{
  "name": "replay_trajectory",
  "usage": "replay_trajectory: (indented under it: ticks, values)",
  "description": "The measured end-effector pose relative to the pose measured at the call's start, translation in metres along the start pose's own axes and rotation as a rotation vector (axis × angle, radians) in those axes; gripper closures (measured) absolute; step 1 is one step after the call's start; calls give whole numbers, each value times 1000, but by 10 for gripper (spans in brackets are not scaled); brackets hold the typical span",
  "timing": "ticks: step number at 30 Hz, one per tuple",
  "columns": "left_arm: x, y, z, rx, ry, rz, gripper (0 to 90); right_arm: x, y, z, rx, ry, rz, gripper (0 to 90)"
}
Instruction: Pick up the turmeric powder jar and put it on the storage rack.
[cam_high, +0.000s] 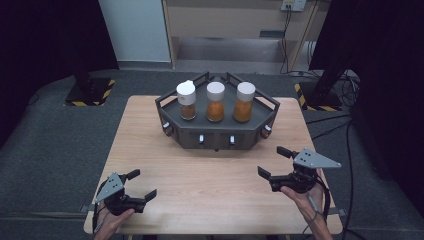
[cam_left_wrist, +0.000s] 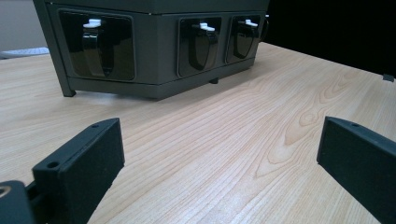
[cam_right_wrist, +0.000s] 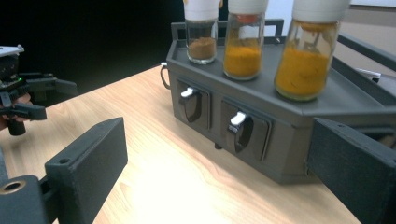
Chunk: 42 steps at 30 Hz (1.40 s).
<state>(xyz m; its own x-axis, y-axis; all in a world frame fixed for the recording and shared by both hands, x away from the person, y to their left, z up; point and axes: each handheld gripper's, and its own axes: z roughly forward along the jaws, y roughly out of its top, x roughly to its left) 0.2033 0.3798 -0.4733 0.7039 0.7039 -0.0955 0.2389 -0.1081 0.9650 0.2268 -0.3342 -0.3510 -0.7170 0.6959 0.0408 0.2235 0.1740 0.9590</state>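
Materials, tabletop and rack
Pale wooden table: smooth, faint sheen. Dark grey angular rack: matt, glossy black recesses. Clear glass jars, white plastic-looking caps; gripper pads matt black.

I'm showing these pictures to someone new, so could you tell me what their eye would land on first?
First, the three white-capped spice jars standing in a row on the dark rack at the far middle of the wooden table: two hold bright orange powder, the left one brown. Next, the left gripper and right gripper, jaws open and empty, at the near corners.
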Motion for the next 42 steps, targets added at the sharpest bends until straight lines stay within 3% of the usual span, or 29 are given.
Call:
replay_trajectory:
  ticks: [12,25,42]
  values:
    - [0,0,0,4,0,-1,0,-2,-33,-16,45,-31,54,60]
    - [0,0,0,6,-1,2,0,4,-58,-28,67,-98,49,77]
    - [0,1,0,4,-5,7,0,3,-75,-27,63,-103,60,80]
